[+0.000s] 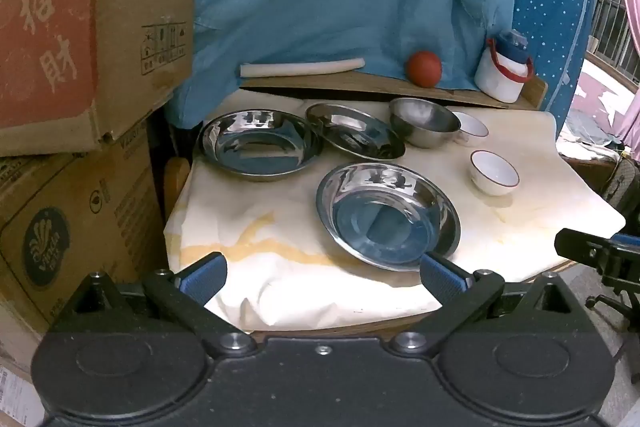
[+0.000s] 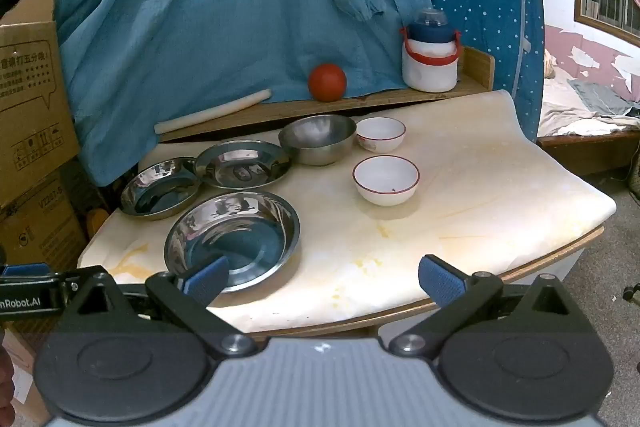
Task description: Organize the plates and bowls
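Observation:
Three steel plates lie on the table: a near one [image 1: 388, 215] [image 2: 232, 241], a far-left one [image 1: 258, 143] [image 2: 160, 187], and a middle one [image 1: 354, 137] [image 2: 242, 165] overlapping the far-left one's rim. A steel bowl [image 1: 424, 121] [image 2: 318, 139] stands behind them. Two white bowls with red rims stand to the right, one near [image 1: 494, 171] [image 2: 386, 179] and one far [image 1: 472, 129] [image 2: 380, 133]. My left gripper [image 1: 322, 277] is open and empty at the table's front edge. My right gripper [image 2: 322, 277] is open and empty, its left finger over the near plate.
The table [image 2: 460, 227] has a cream marbled cover. A raised wooden ledge behind holds a white roll [image 2: 212, 115], a red ball [image 2: 327, 77] and a white jug with blue lid [image 2: 430, 57]. Blue cloth hangs behind. Cardboard boxes [image 1: 80, 27] are stacked at left.

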